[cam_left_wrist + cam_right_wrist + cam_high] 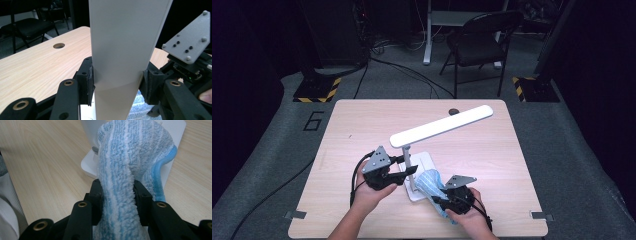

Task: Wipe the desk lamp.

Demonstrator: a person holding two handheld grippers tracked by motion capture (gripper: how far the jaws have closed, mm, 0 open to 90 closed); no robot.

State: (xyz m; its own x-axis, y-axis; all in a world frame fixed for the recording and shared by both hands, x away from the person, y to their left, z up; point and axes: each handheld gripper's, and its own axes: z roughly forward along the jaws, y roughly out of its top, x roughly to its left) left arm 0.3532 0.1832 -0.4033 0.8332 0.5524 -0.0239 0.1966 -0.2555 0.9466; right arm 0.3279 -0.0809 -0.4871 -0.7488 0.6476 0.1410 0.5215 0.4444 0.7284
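Near the table's (362, 120) front edge, the left gripper (408, 168) is clamping the lamp's (439, 126) stiff, smooth post, while the right gripper (435, 196) is pinching a soft, limp cloth (428, 182) bunched over the lamp's base (424, 160); the post looks slippery, so gripping low suits.

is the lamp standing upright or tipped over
Upright. The lamp stands on its white base flat on the table, its post clamped by the left gripper.
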